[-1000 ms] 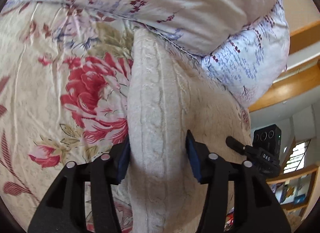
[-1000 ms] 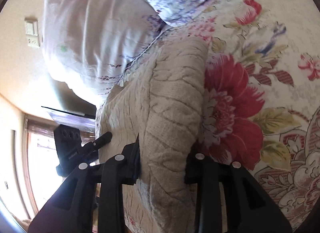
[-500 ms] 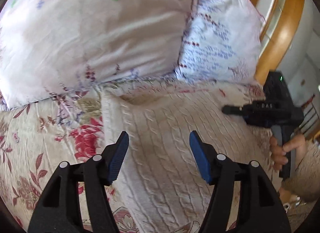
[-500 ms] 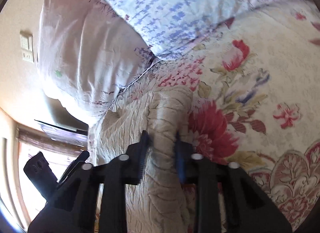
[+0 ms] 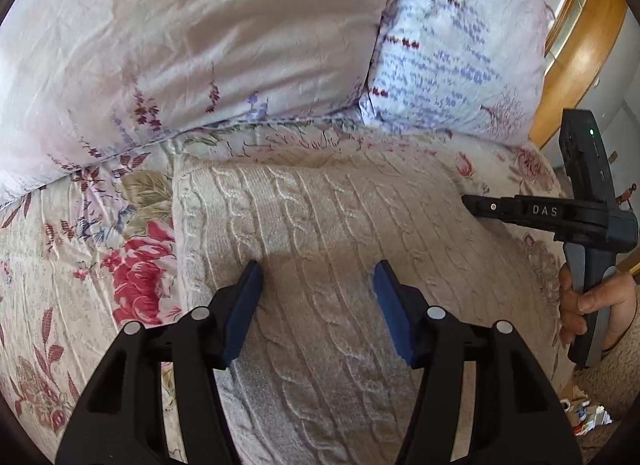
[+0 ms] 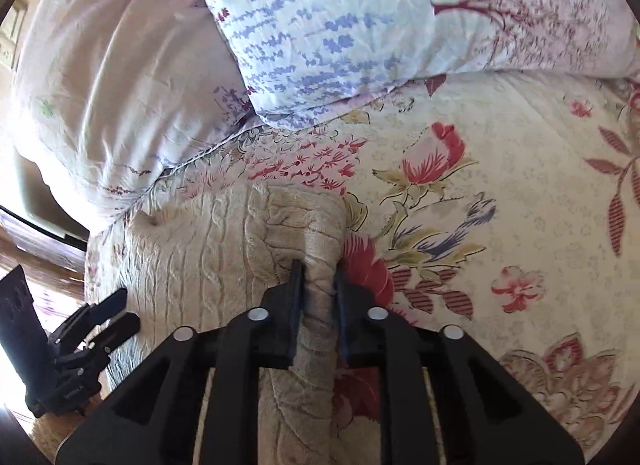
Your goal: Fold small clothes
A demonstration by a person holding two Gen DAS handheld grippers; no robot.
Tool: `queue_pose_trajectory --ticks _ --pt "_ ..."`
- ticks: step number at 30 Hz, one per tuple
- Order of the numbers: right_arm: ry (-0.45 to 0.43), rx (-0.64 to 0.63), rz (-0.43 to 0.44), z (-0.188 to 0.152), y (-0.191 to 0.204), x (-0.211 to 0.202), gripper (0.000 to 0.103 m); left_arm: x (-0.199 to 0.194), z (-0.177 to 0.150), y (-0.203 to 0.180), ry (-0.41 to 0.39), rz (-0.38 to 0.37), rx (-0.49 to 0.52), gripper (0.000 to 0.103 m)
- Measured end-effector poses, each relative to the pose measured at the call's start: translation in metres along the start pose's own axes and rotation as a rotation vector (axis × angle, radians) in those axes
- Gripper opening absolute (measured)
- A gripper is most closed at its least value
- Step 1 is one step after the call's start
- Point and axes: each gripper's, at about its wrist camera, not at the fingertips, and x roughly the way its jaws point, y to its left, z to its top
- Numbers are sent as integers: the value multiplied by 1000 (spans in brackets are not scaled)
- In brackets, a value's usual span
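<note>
1. The cream cable-knit garment [image 5: 328,249] lies spread flat on the floral bedspread [image 5: 60,265], just below two pillows.
2. The right gripper [image 6: 318,285] is clamped on a raised fold along one edge of the garment; the knit fills the narrow gap between its pads.
3. The left gripper [image 5: 318,285] is spread wide over the garment with nothing between its blue pads [image 5: 390,305]. Whether the tips touch the knit cannot be determined.
4. The garment's near end is cut off by the frame edge and covered by the gripper bodies in both views.
5. In the left wrist view, the right gripper's side reads "DAS"; the right hand [image 5: 588,309] grips its handle.
6. The white pillow [image 5: 192,45] and the blue-printed pillow [image 5: 452,57] touch side by side.
</note>
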Motion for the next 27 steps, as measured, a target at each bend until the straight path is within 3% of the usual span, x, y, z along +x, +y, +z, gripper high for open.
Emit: queue_pose_trajectory --ticks 1,6,9,13,17,20,23,27 --pt "-20 -22 -15 -3 3 -9 36 -9 -4 1 -28 -10 -12 59" --pt "-161 -194 37 -41 26 -61 36 -47 -31 10 -108 57 -37 68" --pt "-170 -308 54 -74 44 -72 36 -57 -54 18 -105 92 -68 68" --pt "-140 -395 -6 -106 60 -62 36 -51 -80 24 -65 123 -97 70" --pt "-101 -425 -125 -116 58 -42 37 -32 -90 27 -10 133 -111 72" --pt "-111 -415 -133 -118 55 -38 39 -23 -92 29 7 131 -125 74" --pt "-133 -427 -146 -120 52 -34 42 -19 -94 36 10 121 -155 82" --pt "-141 -360 -133 -119 53 -46 49 -34 -99 31 -40 116 -168 82"
